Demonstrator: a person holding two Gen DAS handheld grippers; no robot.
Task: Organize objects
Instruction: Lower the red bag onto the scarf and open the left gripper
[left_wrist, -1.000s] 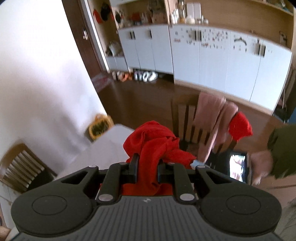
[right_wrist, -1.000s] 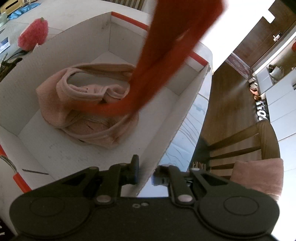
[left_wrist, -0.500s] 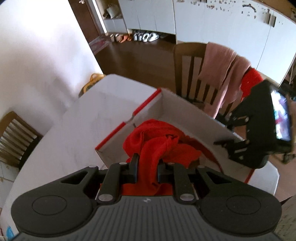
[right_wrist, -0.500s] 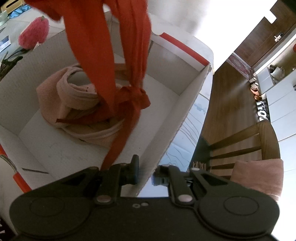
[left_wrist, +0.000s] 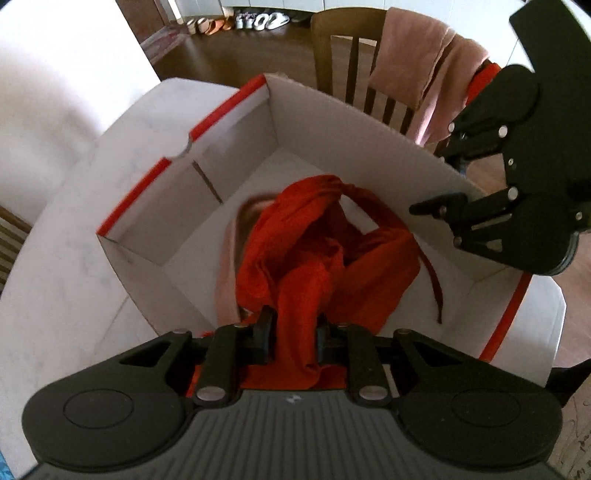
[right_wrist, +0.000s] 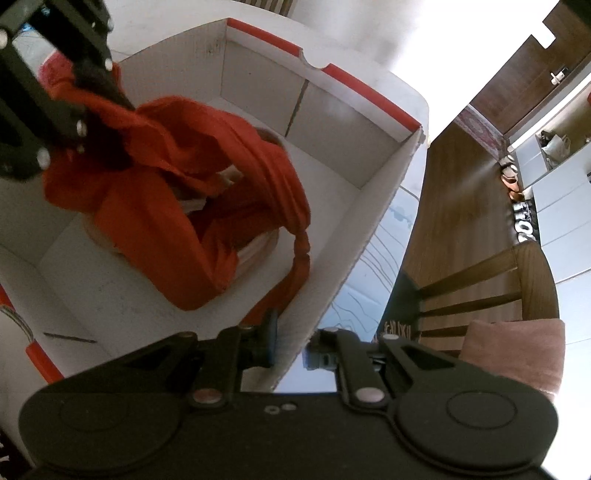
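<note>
Here the white table (left_wrist: 66, 258) carries an open cardboard box (left_wrist: 332, 110) with red-edged flaps, and the step in hand looks like dropping a red garment (left_wrist: 321, 258) into it. In the left wrist view the box fills the middle, a wooden chair (left_wrist: 332, 48) draped with a pink towel (left_wrist: 417, 62) stands beyond it at about one o'clock, and the right gripper (left_wrist: 421, 208) sits at three o'clock on the box's side wall.

The garment already lies heaped on the box floor, over a pink cloth (left_wrist: 227, 266) that peeks out at its nine o'clock side. Its near end still runs up between the fingers of the left gripper (left_wrist: 293, 334), whose jaws are opening with the cloth still between them.

The right gripper's jaws stand nearly closed, pinching the cardboard wall, one finger inside and one outside.

To finish well, I judge the left jaws should part fully before lifting, so no fold snags and drags out. The dangling strap (left_wrist: 434, 280) at four o'clock should stay inside. Holding the wall steady helps.
</note>
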